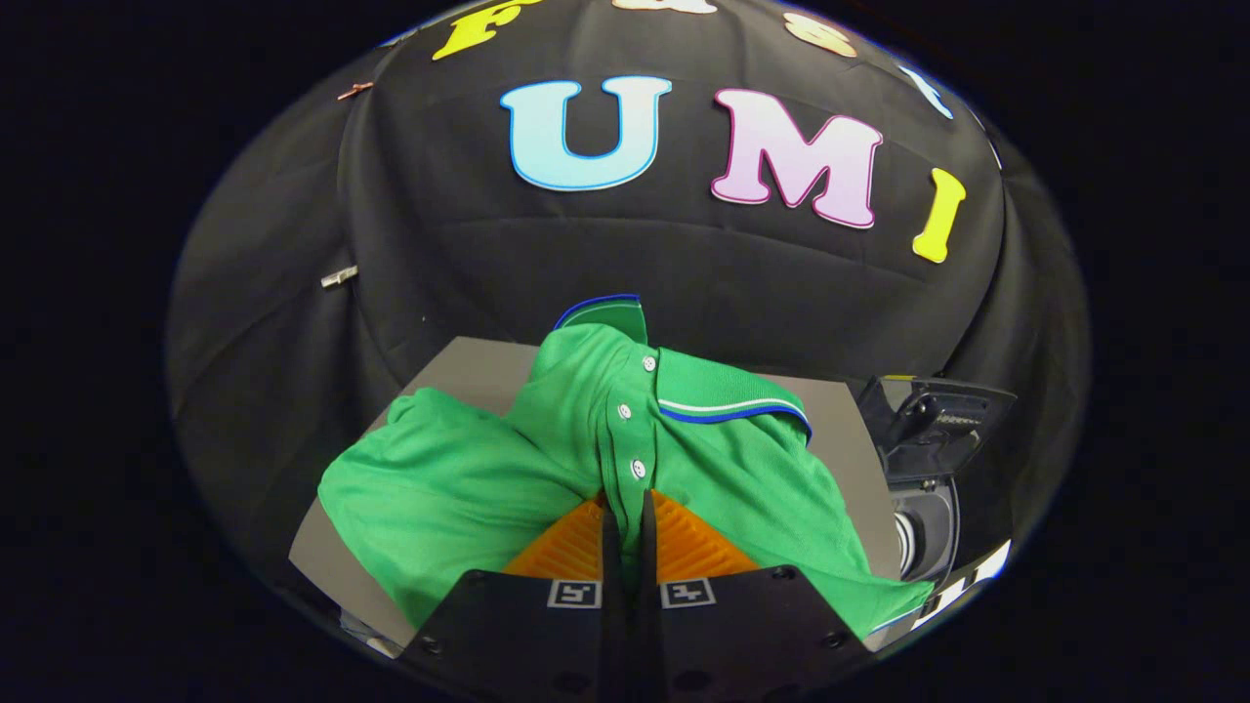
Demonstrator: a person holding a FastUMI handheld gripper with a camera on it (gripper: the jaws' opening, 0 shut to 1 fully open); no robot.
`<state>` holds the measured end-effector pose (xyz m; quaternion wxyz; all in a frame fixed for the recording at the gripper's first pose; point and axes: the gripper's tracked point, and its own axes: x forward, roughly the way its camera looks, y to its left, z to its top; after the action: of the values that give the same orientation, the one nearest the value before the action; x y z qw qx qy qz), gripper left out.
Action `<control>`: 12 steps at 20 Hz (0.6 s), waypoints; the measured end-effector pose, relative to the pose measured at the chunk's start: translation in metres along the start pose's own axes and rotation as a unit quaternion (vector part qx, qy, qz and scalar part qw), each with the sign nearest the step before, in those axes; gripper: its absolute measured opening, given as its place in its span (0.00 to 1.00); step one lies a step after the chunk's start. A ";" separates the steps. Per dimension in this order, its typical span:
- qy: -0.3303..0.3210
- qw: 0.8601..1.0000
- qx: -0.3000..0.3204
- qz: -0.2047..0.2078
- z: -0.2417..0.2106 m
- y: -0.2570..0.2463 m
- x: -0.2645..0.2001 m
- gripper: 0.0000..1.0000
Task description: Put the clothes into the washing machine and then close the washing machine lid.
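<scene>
Green polo shirt [625,439] with white buttons and blue-white collar trim, bunched on the grey table [479,376], button strip pinched between the closed gripper [628,508] fingers, washing machine [928,469] just beside the table.

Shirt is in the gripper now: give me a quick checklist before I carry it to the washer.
1. Grip: gripper is shut on the green shirt, fingers pinching the button placket. Ok.
2. Amount held: only a narrow fold is between the fingers; most of the cloth spreads loose on both sides. Cannot tell if it will hold.
3. Shirt off the table: sleeve and hem appear to rest on it. Not ok.
4. Washer location: beyond the shirt's side, past the table edge. Ok.
5. Lid: appears raised. Ok.
6. Drum free inside: interior hidden. Cannot tell.
</scene>
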<state>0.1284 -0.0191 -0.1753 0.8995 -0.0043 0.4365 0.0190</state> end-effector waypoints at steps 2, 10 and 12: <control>-0.012 1.000 0.001 0.008 0.011 0.001 -0.008 0.07; -0.053 0.993 0.005 0.103 0.033 -0.028 -0.053 0.07; -0.058 0.990 0.000 0.130 0.035 -0.049 -0.065 0.07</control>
<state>0.1179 -0.0697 -0.1033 0.9132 0.0531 0.3804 0.1359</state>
